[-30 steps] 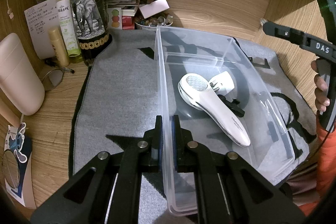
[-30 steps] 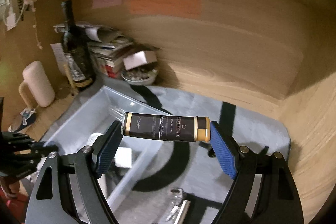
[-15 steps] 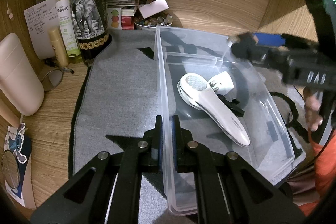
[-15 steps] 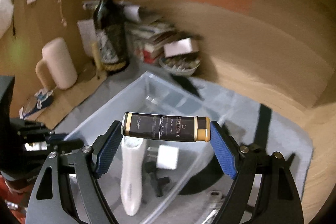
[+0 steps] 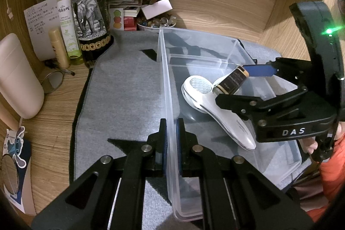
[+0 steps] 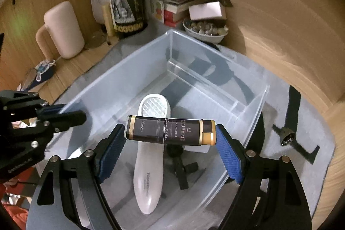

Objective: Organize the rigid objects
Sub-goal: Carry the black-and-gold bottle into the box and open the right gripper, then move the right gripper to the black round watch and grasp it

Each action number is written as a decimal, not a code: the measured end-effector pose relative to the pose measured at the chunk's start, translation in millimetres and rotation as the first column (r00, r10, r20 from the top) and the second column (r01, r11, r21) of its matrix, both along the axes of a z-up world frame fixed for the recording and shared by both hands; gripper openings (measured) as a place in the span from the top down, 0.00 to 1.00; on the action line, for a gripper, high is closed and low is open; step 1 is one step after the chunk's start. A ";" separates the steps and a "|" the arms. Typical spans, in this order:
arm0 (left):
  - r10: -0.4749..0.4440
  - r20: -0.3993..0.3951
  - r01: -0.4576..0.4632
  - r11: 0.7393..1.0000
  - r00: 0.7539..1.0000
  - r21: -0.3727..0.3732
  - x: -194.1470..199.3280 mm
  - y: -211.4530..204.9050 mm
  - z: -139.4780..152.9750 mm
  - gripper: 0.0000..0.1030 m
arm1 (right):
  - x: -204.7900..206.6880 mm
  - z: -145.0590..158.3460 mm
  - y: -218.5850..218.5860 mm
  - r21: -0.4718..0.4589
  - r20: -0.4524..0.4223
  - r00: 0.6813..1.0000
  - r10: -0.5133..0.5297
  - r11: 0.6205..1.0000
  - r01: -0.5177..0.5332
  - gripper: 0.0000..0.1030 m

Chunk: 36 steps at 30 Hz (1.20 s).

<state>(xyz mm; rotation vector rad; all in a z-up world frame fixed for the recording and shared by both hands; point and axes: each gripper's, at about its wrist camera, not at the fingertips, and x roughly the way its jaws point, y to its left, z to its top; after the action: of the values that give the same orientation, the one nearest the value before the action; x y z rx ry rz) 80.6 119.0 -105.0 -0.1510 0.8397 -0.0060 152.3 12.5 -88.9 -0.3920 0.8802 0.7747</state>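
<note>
My right gripper [image 6: 170, 135] is shut on a dark brown bottle with gold ends [image 6: 170, 130], held sideways above the clear plastic bin [image 6: 215, 53]. The bottle also shows in the left wrist view [image 5: 231, 80], over the bin. In the bin lie a white handheld device [image 6: 148, 156], a small white block and a black part [image 6: 183, 169]. My left gripper [image 5: 171, 133] is shut on the bin's left wall [image 5: 166, 83], one finger on each side. The bin stands on a grey mat [image 5: 125, 96].
At the back left stand a dark wine bottle [image 5: 90, 12], a green spray bottle [image 5: 66, 18], a small yellow tube [image 5: 58, 46], stacked books and a bowl of small items [image 5: 157, 23]. A pink container [image 5: 17, 77] stands left. A black strap with a metal piece [image 6: 289, 139] lies right of the bin.
My right gripper has carried the bottle leftwards from beside the bin to above its inside, over the white device. My left gripper has stayed clamped on the wall.
</note>
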 end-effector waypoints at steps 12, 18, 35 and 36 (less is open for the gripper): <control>-0.003 0.001 0.003 1.000 1.000 -0.002 -0.3 -0.4 -0.3 0.94 | -6.6 7.4 -0.9 -0.001 0.026 1.000 0.003 1.000 -0.003 0.22; -0.003 0.002 0.003 1.000 1.000 -0.001 -0.4 -0.3 -0.4 0.94 | -12.6 28.5 -10.1 0.030 0.102 0.995 -0.022 0.999 0.019 0.21; -0.003 0.001 0.003 1.000 1.000 0.001 -0.7 -0.3 -0.7 0.94 | 39.7 73.4 -96.3 0.220 0.138 0.927 -0.347 0.924 0.313 0.19; -0.003 0.001 0.003 1.000 1.000 0.001 -0.8 -0.3 -0.7 0.94 | 43.5 70.8 -100.2 0.218 0.134 0.923 -0.362 0.919 0.329 0.19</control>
<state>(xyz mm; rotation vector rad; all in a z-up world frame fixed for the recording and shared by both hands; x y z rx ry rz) 79.9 118.7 -105.7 -0.1487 0.8394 -0.0089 195.8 -87.7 -18.0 -0.1224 0.6799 0.4819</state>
